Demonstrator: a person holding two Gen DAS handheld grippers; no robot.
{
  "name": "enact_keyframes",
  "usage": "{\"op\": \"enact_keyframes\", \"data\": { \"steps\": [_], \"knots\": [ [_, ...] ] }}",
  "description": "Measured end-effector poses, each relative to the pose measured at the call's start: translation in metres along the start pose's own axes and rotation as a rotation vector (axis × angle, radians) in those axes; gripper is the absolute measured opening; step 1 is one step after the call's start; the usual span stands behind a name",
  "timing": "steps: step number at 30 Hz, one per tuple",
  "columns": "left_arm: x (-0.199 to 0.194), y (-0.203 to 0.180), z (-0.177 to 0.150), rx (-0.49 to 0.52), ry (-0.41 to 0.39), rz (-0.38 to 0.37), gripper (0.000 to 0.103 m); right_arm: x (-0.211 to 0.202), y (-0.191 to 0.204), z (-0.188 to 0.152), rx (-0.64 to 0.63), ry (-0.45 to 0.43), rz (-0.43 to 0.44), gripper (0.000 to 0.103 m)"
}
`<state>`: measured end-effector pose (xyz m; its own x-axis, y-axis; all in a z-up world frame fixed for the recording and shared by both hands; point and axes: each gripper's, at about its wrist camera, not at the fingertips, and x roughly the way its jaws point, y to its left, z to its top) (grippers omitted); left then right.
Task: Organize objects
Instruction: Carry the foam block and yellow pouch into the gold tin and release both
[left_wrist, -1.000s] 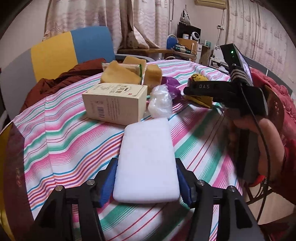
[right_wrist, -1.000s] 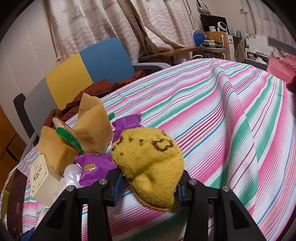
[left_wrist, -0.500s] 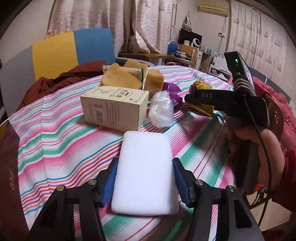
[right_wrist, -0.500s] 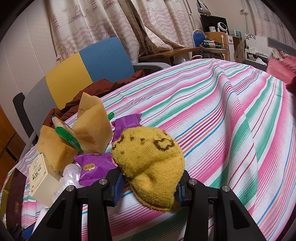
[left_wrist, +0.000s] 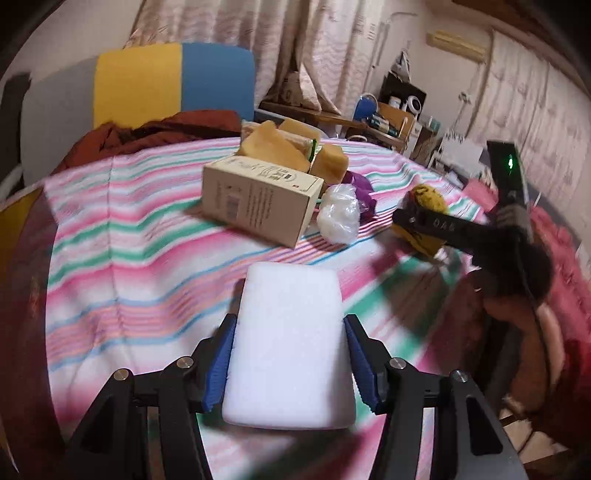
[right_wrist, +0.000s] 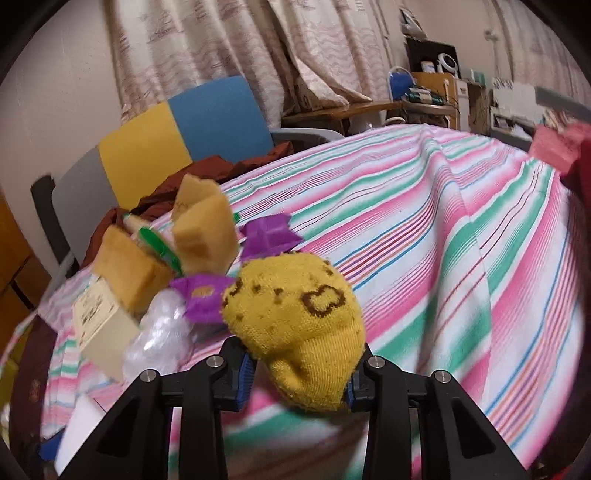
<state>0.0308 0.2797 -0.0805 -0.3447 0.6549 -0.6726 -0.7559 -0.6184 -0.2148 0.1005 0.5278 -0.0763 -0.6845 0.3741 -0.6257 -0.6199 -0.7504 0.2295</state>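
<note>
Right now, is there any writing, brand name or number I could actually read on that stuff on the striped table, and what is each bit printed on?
"DAS": white letters on the side of the black right gripper, seen from the left wrist camera, slightly blurred.
Beige cardboard box: dark print, a barcode and a small red mark, all too blurred to read.
Purple foil wrapper: a gold patch, unreadable.
White foam block and yellow knitted sock: no text, only brown knitted shapes on the sock.

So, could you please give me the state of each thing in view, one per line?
White sponge: held in left claw, jaws closed on its sides.
Yellow knitted sock: pinched in right claw, whose jaws have just been closing.
Cardboard box: closed, lying on its side.
Clear plastic bag: crumpled.
</note>
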Motion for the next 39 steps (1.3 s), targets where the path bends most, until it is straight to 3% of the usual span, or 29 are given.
{"op": "enact_keyframes", "data": {
  "steps": [6,11,17,26,33,36,37,38,39],
  "knots": [
    [-0.047,0.004,-0.019,-0.046,-0.064,-0.044,0.058,-0.028,0.035,-0.001,-0.084,-0.032,0.095,0.037],
    [-0.087,0.005,-0.027,-0.043,-0.131,-0.051,0.058,-0.046,0.075,-0.010,-0.122,-0.009,0.216,0.037],
    [-0.129,0.034,-0.028,-0.071,-0.213,0.047,0.058,-0.062,0.124,-0.030,-0.182,0.041,0.329,0.037],
    [-0.163,0.117,-0.039,-0.294,-0.247,0.205,0.058,-0.088,0.210,-0.056,-0.293,0.093,0.523,0.037],
    [-0.167,0.163,-0.046,-0.358,-0.192,0.311,0.058,-0.101,0.267,-0.079,-0.382,0.143,0.632,0.037],
    [-0.167,0.176,-0.049,-0.384,-0.167,0.333,0.058,-0.103,0.285,-0.091,-0.418,0.164,0.651,0.040],
    [-0.167,0.179,-0.051,-0.391,-0.161,0.339,0.058,-0.103,0.290,-0.094,-0.426,0.174,0.654,0.046],
    [-0.165,0.184,-0.053,-0.402,-0.149,0.346,0.058,-0.101,0.294,-0.097,-0.432,0.183,0.649,0.059],
    [-0.166,0.185,-0.056,-0.407,-0.144,0.351,0.058,-0.100,0.296,-0.100,-0.432,0.184,0.641,0.066]
  ]
}}
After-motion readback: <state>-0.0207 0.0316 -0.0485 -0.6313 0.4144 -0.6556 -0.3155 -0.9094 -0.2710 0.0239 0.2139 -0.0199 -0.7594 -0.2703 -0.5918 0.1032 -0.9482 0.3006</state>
